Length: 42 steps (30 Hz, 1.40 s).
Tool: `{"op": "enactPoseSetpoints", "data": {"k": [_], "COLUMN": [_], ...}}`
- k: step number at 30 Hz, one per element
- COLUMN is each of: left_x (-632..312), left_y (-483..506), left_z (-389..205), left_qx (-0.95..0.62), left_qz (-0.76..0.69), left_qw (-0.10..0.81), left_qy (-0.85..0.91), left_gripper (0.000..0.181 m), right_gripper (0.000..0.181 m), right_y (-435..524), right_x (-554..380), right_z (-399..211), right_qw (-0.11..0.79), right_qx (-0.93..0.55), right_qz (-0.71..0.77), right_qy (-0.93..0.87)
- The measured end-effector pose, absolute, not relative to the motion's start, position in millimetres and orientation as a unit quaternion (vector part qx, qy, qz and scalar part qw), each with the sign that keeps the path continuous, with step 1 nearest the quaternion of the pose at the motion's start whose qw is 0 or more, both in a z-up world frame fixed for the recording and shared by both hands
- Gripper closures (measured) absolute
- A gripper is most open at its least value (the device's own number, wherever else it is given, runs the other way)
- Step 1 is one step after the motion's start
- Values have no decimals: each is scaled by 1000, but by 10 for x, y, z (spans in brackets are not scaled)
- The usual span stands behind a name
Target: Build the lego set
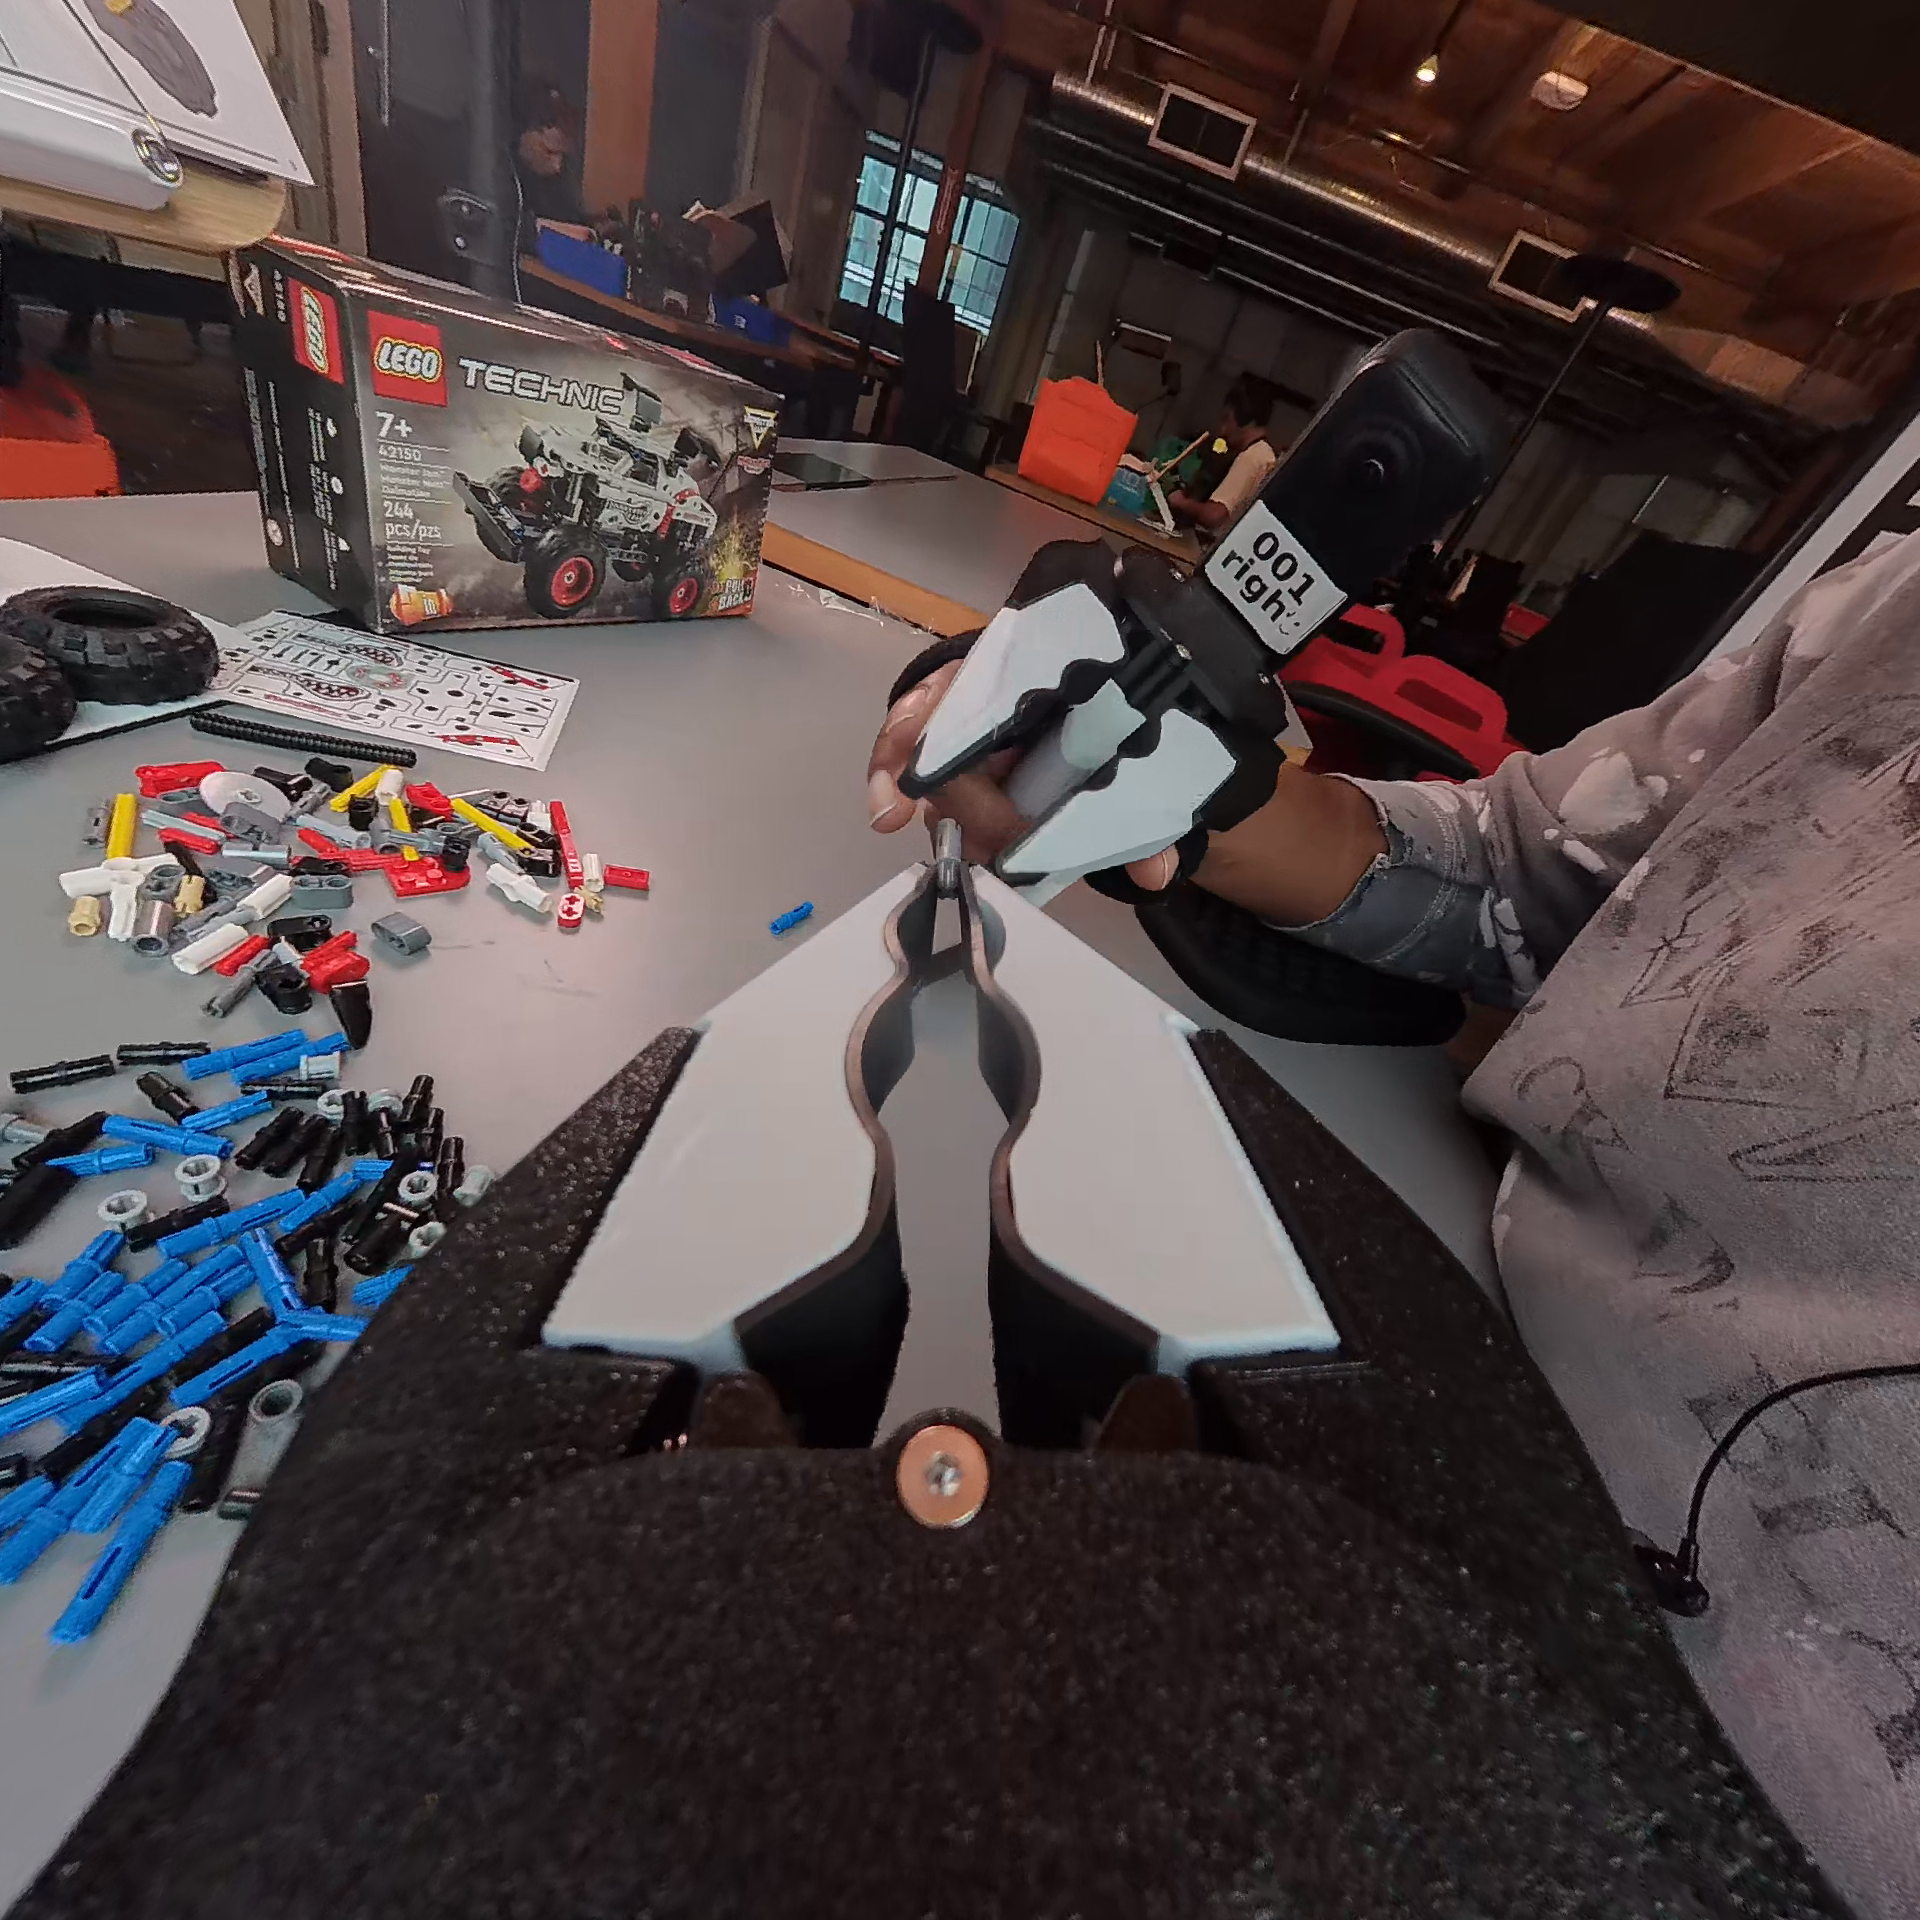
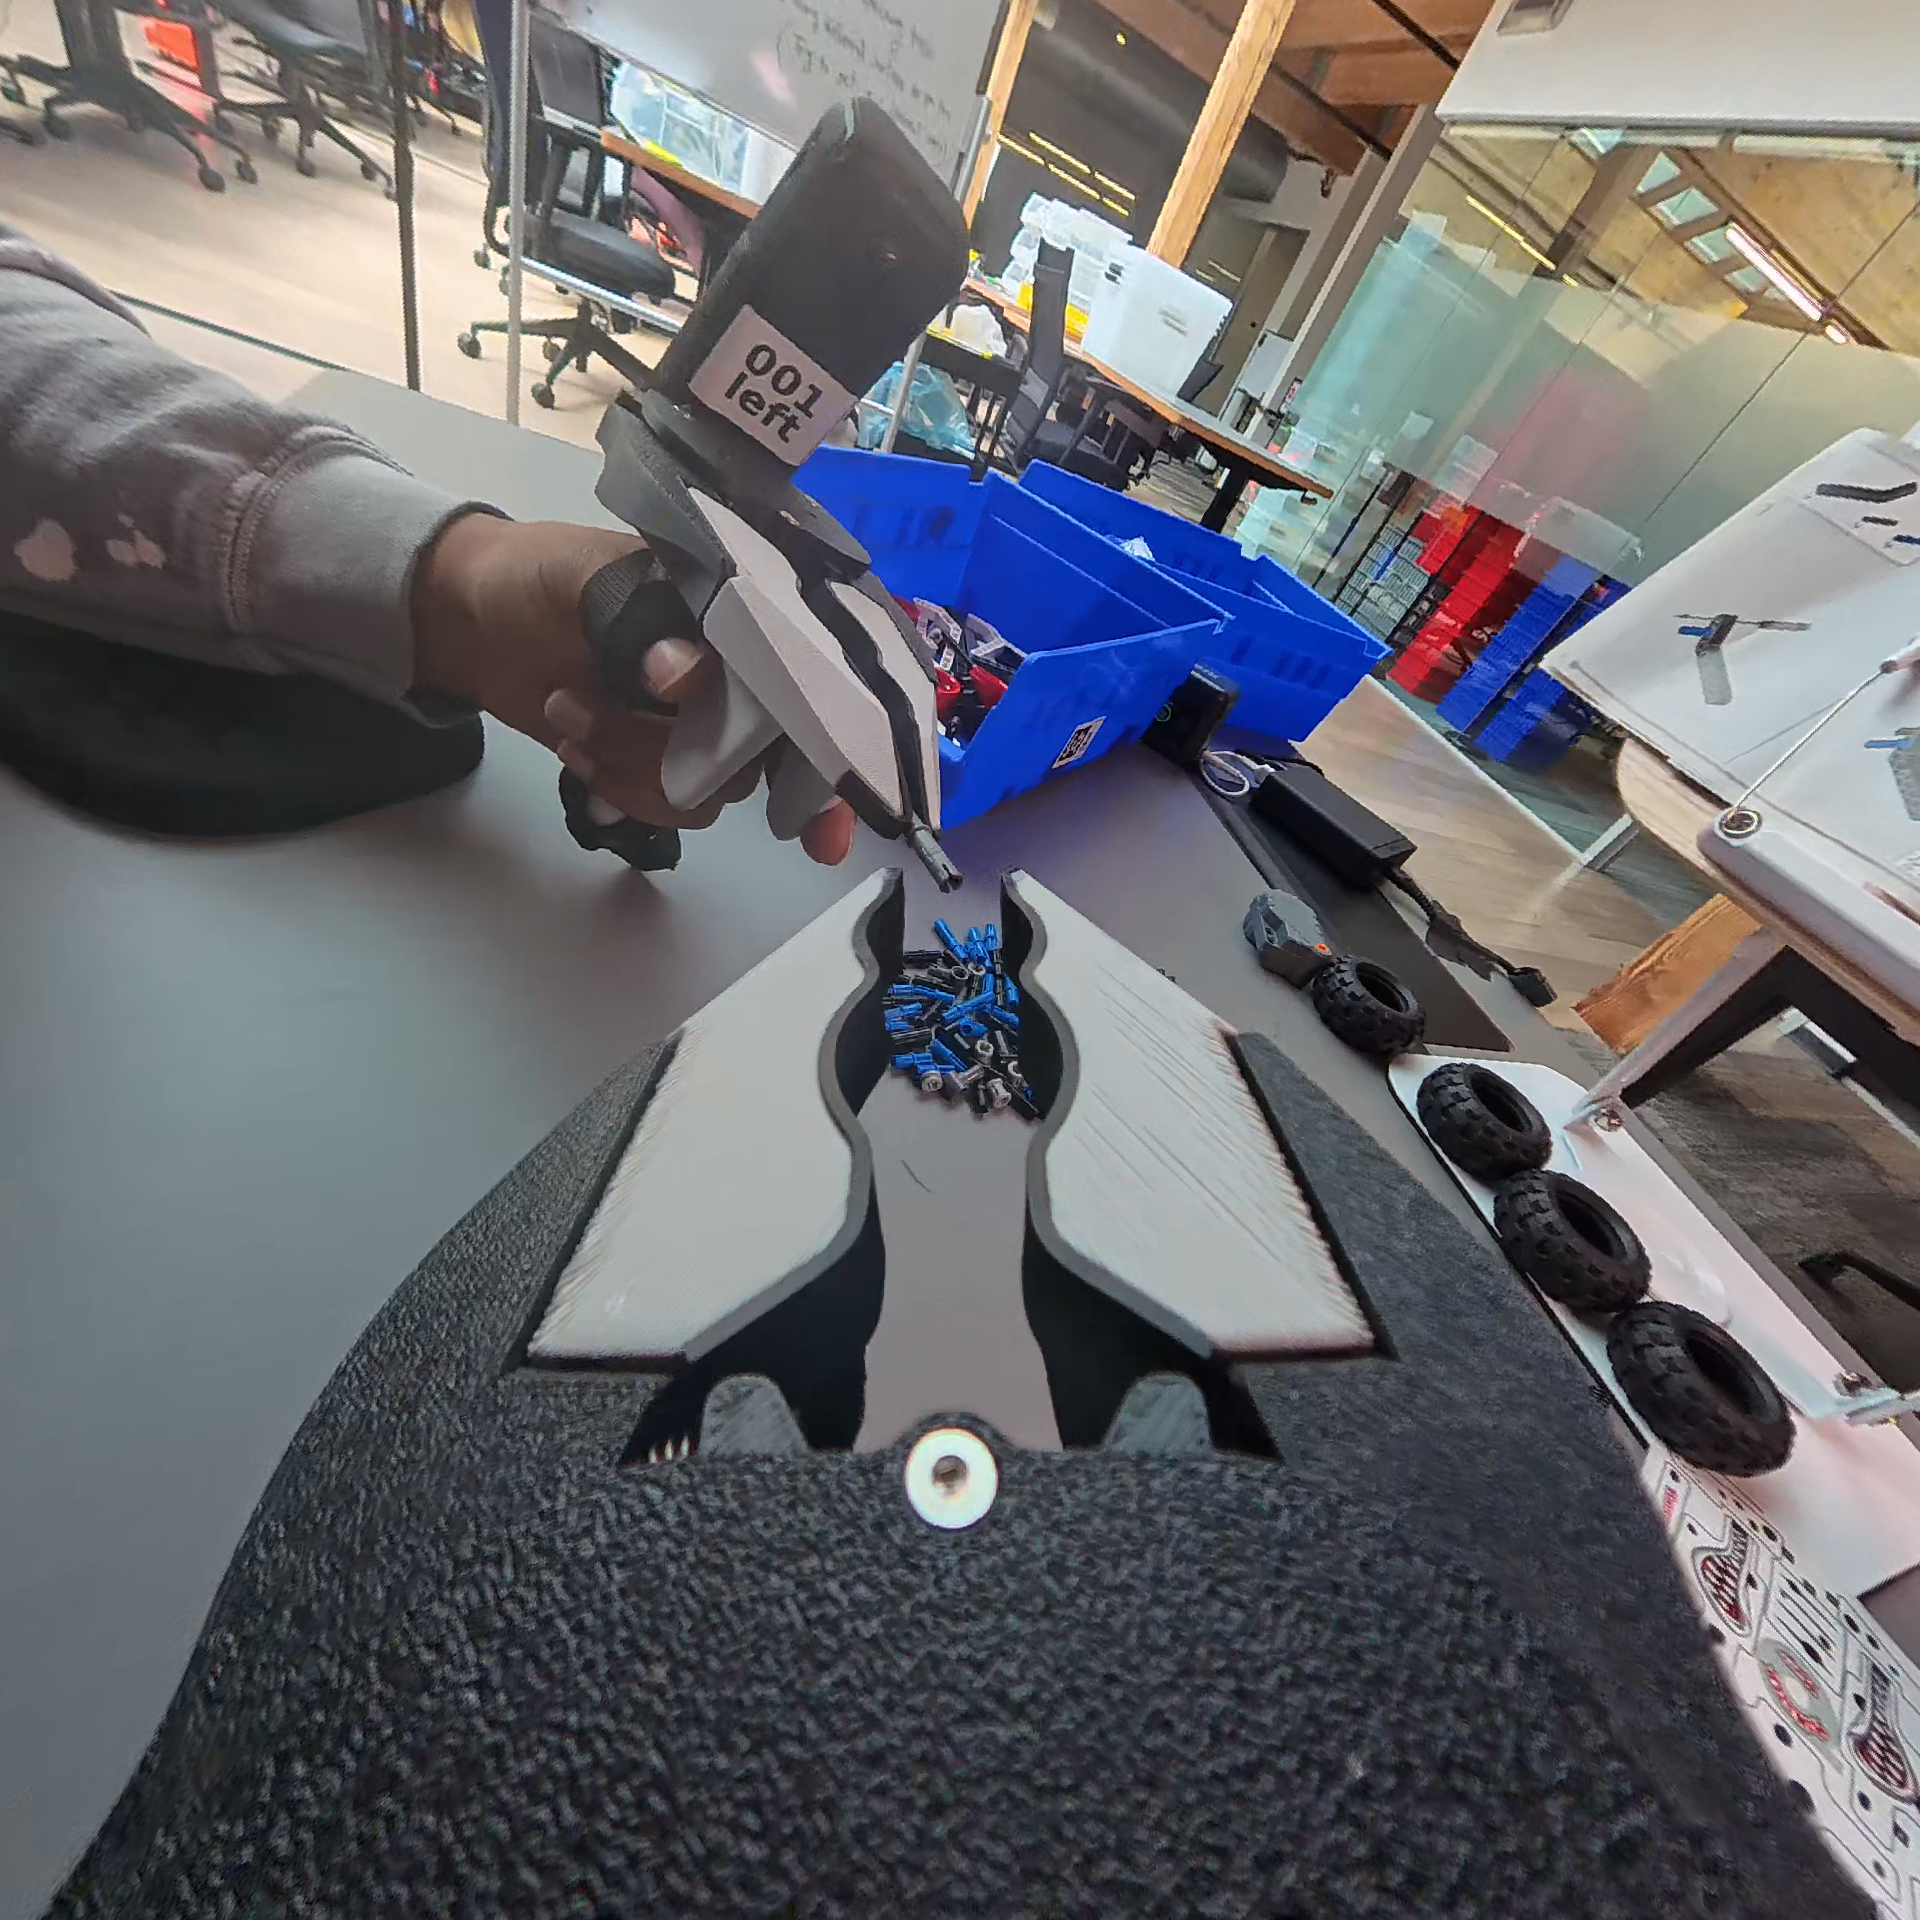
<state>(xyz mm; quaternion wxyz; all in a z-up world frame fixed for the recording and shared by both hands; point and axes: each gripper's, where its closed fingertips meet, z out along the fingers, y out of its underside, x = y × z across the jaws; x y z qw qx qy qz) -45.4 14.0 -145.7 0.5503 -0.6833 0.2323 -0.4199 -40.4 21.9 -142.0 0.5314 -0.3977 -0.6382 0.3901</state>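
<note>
My left gripper is shut on a small dark grey pin that sticks out past its tips. In the right wrist view the left gripper points down with the pin at its tip. My right gripper is open and empty, and the pin hangs right at the mouth of its jaws. It also shows in the left wrist view, its fingers on either side of the pin. A pile of blue and black pins lies on the grey table, seen beyond the right fingers.
A mixed pile of red, yellow, white and grey parts, a sticker sheet, the set's box, and one loose blue pin. Several black tyres, blue bins, a power adapter, an instruction booklet on a stand. My left and right fingertips are right by each other.
</note>
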Motion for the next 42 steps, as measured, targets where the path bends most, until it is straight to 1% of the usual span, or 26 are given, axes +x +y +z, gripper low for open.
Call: {"op": "enactPoseSetpoints", "data": {"k": [3, 5, 14, 20, 24, 26, 30, 34, 42], "left_x": [-404, -386, -407, -479, -701, -823, -964, -984, -1004], "left_y": [115, 103, 121, 182, 360, 436, 512, 533, 540], "left_z": [-1484, -1489, -1498, -1534, -1599, -1640, -1684, -1712, -1735], "left_qx": [-685, -685, -690, -702, -729, -743, -757, -762, -766], "left_qz": [-421, -420, -417, -381, -298, -246, -162, -130, -137], "left_qw": [543, 542, 541, 554, 582, 592, 604, 605, 600], "left_qy": [243, 247, 241, 237, 204, 191, 188, 191, 185], "left_gripper": [178, 178, 177, 175, 149, 142, 134, 131, 132], "right_gripper": [164, 173, 177, 177, 177, 177, 177, 177, 177], "right_y": [166, 145, 127, 183, 381, 599, 1046, 1249, 1594], "right_x": [-433, -434, -421, -405, -402, -389, -295, -309, -481], "right_z": [-1461, -1479, -1511, -1538, -1653, -1815, -2220, -2421, -2543], "right_qw": [532, 532, 522, 517, 511, 504, 464, 414, 376], "right_qx": [-390, -385, -382, -392, -433, -475, -556, -599, -652], "right_qz": [380, 374, 377, 374, 347, 304, 217, 187, 164], "right_qy": [-648, -655, -663, -663, -657, -654, -654, -660, -638]}}
